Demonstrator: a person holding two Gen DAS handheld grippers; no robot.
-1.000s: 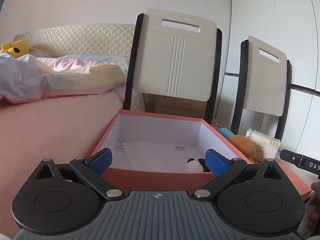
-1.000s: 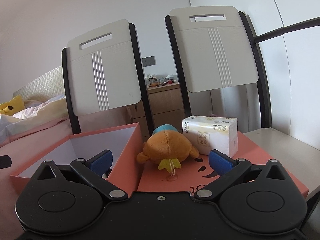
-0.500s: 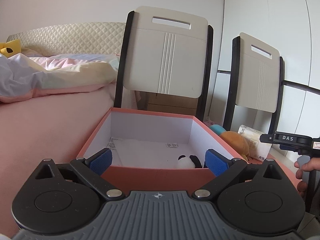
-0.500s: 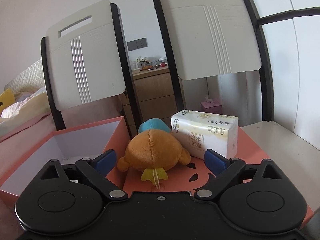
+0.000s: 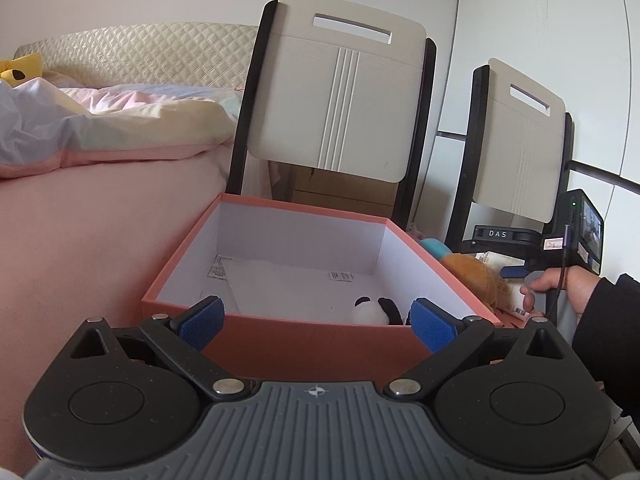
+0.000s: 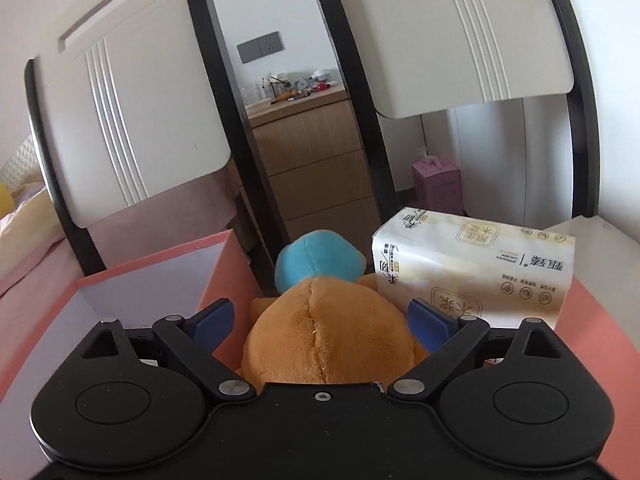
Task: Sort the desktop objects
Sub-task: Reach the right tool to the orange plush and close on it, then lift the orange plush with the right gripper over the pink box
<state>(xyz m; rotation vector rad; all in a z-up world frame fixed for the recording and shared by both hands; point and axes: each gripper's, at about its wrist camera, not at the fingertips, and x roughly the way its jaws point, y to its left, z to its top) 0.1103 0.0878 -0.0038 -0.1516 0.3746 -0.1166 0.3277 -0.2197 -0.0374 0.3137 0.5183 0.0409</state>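
Observation:
An open salmon-pink box (image 5: 312, 344) with a white inside holds a small panda plush (image 5: 370, 312) near its front right corner. My left gripper (image 5: 318, 320) hovers open at the box's near wall, empty. In the right wrist view, an orange plush (image 6: 328, 332) with a blue cap (image 6: 316, 262) sits between the wide-apart blue pads of my right gripper (image 6: 320, 320), which is open. A white tissue pack (image 6: 476, 268) lies just right of the plush on the box's pink lid (image 6: 600, 320). The left wrist view also shows the right gripper (image 5: 516, 240) held over the orange plush (image 5: 472, 276).
Two white chairs (image 5: 344, 92) (image 5: 520, 140) with black frames stand behind the box. A bed with pink bedding (image 5: 100, 208) lies to the left. A wooden drawer unit (image 6: 316, 168) and a small pink carton (image 6: 436, 180) are behind the chairs. A hand in a dark sleeve (image 5: 572, 284) holds the right gripper.
The right gripper has moved forward and down until the orange plush sits between its open fingers. The left gripper has stayed near the box front, shifting slightly.

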